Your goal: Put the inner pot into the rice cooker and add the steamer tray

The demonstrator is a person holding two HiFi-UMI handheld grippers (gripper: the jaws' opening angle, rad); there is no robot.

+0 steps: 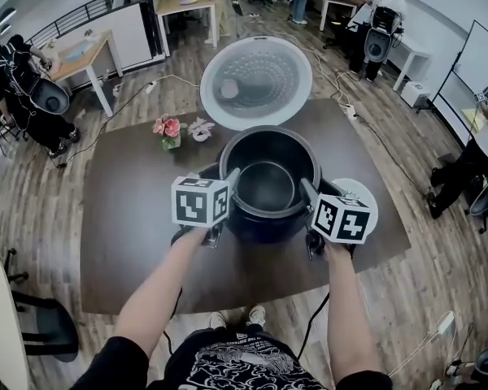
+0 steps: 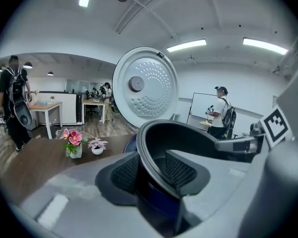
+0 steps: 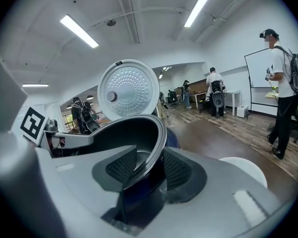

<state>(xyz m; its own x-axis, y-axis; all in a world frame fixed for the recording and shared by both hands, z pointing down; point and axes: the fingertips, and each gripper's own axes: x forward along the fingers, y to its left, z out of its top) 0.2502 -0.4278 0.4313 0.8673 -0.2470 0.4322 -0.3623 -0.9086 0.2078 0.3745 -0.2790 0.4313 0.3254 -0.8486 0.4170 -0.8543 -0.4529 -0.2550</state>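
Inner pot, empty, in rice cooker

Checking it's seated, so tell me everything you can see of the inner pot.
The inner pot is round, dark and metallic-looking, with a glossy inside and thin flared rim. Upright and empty, it sits in the dark blue rice cooker, before the raised lid. The jaws of the left gripper straddle its rim on one side, those of the right gripper on the other; whether they pinch it is unclear.
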